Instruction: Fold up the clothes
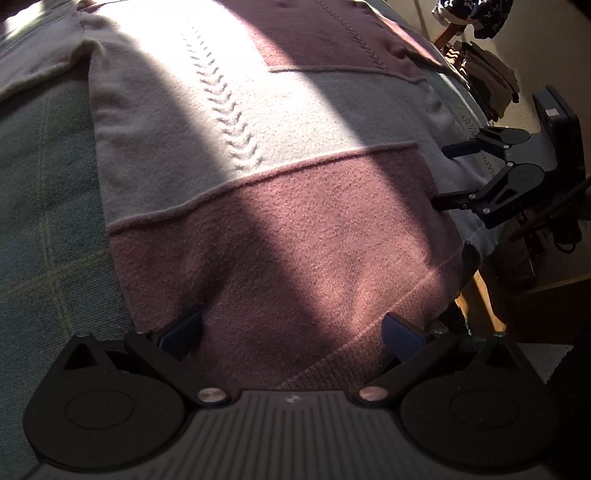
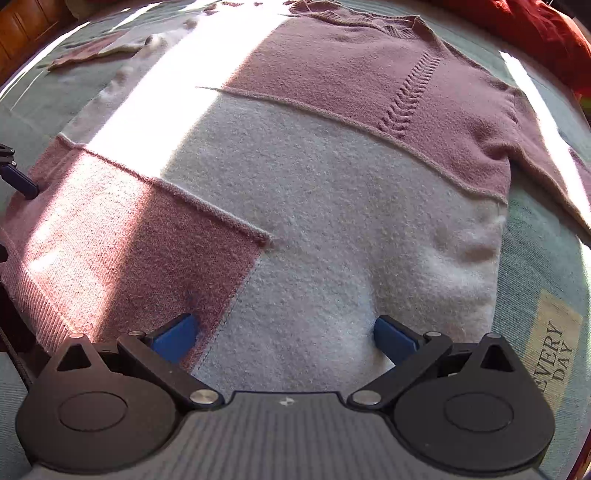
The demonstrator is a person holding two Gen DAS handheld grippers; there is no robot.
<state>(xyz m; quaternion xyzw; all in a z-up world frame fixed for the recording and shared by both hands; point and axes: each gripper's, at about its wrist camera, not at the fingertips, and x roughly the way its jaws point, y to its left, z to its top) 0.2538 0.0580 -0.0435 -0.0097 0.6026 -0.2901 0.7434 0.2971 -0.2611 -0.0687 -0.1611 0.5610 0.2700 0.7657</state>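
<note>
The soft, limp sweater lies flat; both grippers, left and right, gape wide, holding nothing, so its hem seems the best grip.

A green plaid cover lies underneath, bearing a beige label printed "EVERY DAY". A red cushion sits at the far edge. Beside the bed stand a wooden frame, a clothes pile and a dark patterned fabric
</note>
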